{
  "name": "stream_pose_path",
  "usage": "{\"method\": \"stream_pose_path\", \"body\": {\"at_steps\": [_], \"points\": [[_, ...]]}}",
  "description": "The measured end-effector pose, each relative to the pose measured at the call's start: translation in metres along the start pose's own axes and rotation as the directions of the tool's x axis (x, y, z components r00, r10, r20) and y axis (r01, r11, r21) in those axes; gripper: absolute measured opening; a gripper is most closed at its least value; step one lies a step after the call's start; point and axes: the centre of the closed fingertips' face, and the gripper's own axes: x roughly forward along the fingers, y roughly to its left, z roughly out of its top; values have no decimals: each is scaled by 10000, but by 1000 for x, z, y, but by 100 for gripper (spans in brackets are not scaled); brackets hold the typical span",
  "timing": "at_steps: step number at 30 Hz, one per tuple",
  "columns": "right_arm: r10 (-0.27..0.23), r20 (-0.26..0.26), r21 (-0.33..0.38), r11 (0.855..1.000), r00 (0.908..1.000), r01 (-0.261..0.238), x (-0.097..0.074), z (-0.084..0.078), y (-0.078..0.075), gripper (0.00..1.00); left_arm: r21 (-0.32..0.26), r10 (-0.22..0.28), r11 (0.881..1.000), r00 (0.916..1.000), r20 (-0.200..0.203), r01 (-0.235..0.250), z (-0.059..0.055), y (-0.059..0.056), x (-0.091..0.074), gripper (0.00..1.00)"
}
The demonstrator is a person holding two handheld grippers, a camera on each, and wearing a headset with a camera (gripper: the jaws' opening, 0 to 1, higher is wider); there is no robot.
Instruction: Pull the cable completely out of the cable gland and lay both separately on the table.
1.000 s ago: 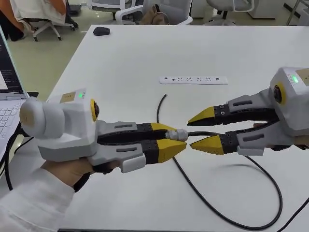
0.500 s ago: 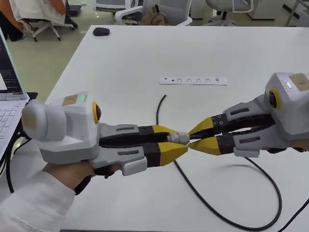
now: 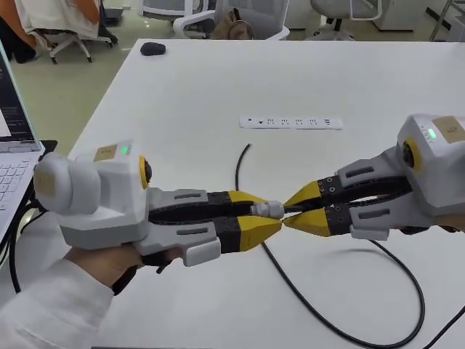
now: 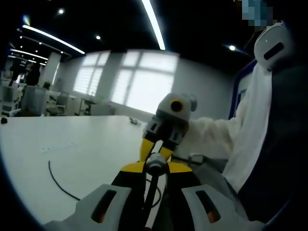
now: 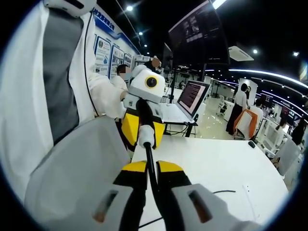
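Note:
The pale grey cable gland (image 3: pixel 270 210) is held above the white table (image 3: pixel 189 94), with my left gripper (image 3: pixel 267 216) shut on it from the left. The black cable (image 3: pixel 341 331) leaves the gland to the right. My right gripper (image 3: pixel 289 211) is shut on the cable right beside the gland, tip to tip with the left one. The cable's slack loops over the table near the front edge, and a free end (image 3: pixel 247 147) lies farther back. In the left gripper view the gland (image 4: pixel 156 163) sits between the yellow tips. In the right gripper view the cable (image 5: pixel 150 166) runs up to the gland (image 5: pixel 146 136).
A white power strip (image 3: pixel 290 121) lies on the table behind the grippers. A black mouse (image 3: pixel 152 49) sits at the far left corner. An open laptop (image 3: pixel 11 156) stands left of the table. Office chairs stand beyond the far edge.
The right gripper was open around the cable a second ago. It has since moved left towards the gland and shut on the cable. The left gripper has kept its hold.

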Motion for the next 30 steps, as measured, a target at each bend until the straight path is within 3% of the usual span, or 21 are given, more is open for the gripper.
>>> {"method": "stream_pose_path", "body": {"at_steps": [7,17,30], "points": [[-41,-58,-5,10000,10000,41,-1,-2,-1,4,-13,39,10000,10000,19,-39,1,2,-1,17],[-584,-190,210,9980,9981,588,-17,-11,-11,4,-85,231,9997,9996,187,-229,4,7,-9,17],[-895,-308,513,9945,9955,910,-28,-22,-12,5,-100,284,9996,9995,149,-282,4,7,-10,17]]}}
